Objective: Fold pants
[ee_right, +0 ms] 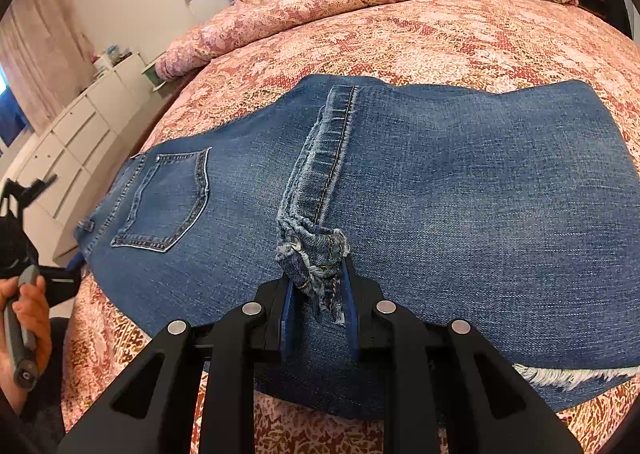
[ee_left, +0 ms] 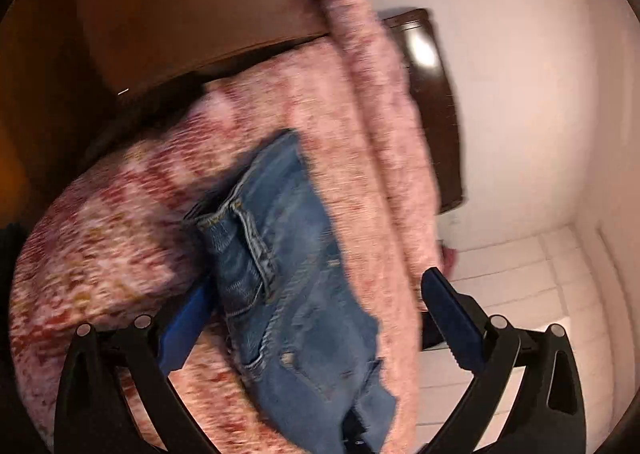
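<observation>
Denim jeans (ee_right: 400,190) lie folded flat on the pink bedspread (ee_right: 360,34), back pocket (ee_right: 164,202) to the left. Right gripper (ee_right: 316,294) points steeply down at the near edge, jaws clenched on a bunched hem with frayed threads. Left gripper (ee_left: 316,318) is rolled sideways, jaws spread wide and empty over the jeans' waistband end, its view blurred; a hand (ee_right: 28,318) grips its handle at the bed's left edge
</observation>
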Motion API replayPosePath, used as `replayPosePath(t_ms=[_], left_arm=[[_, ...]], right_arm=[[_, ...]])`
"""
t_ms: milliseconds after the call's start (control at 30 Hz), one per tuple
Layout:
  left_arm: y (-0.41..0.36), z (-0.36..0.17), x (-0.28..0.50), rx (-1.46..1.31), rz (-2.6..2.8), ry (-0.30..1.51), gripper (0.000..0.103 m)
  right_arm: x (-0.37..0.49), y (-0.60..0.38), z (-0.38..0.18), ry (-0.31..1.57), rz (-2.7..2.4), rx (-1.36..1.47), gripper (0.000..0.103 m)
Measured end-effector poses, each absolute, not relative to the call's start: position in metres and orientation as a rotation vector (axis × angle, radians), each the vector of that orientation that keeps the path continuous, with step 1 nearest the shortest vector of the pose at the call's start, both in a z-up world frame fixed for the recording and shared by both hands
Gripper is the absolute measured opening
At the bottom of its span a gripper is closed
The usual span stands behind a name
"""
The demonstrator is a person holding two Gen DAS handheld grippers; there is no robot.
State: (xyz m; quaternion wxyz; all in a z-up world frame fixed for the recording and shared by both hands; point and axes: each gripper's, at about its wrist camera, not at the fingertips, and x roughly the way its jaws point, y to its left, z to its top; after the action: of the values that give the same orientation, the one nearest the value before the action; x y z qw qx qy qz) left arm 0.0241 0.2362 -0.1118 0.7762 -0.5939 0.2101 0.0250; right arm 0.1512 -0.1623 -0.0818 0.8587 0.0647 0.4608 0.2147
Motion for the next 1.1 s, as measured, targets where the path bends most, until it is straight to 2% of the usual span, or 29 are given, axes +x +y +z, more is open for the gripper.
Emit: replayPosePath(t_ms=[133, 333, 467, 500, 533, 567, 600, 633, 833, 1100], left_arm=[[0.234, -0.11, 0.029, -1.237, 0.041, 0.469, 0.095], [0.228, -0.117, 0.063, -1.133, 0.093, 0.604, 0.101], [0.222, -0.115, 0.076, -1.091, 0.149, 0.635, 0.098], [0.221, -0.115, 0.077, -1.085, 0.165, 0.643, 0.086], [0.222, -0.116, 0.076, -1.078, 0.192, 0.659, 0.067], [0.224, -0.119, 0.073, -1.077, 0.222, 0.677, 0.057], [0.227, -0.122, 0.068, -1.078, 0.245, 0.694, 0.035], [0.231, -0.127, 0.065, -1.088, 0.248, 0.705, 0.03], [0.229, -0.113, 0.072, -1.017, 0.273, 0.737, 0.018], [0.215, -0.076, 0.064, -0.943, 0.271, 0.676, 0.015]], right_arm=[[0.151, -0.162, -0.082, 0.967, 0.451, 0.138, 0.019], [0.151, -0.161, -0.082, 0.967, 0.448, 0.136, 0.019], [0.151, -0.161, -0.082, 0.967, 0.448, 0.139, 0.019], [0.151, -0.16, -0.081, 0.967, 0.448, 0.138, 0.019], [0.151, -0.161, -0.082, 0.967, 0.448, 0.138, 0.019], [0.151, -0.16, -0.082, 0.967, 0.447, 0.137, 0.019], [0.151, -0.16, -0.082, 0.966, 0.446, 0.137, 0.019], [0.151, -0.16, -0.082, 0.966, 0.445, 0.135, 0.019], [0.151, -0.16, -0.082, 0.966, 0.444, 0.134, 0.019], [0.151, -0.16, -0.081, 0.966, 0.443, 0.133, 0.019]])
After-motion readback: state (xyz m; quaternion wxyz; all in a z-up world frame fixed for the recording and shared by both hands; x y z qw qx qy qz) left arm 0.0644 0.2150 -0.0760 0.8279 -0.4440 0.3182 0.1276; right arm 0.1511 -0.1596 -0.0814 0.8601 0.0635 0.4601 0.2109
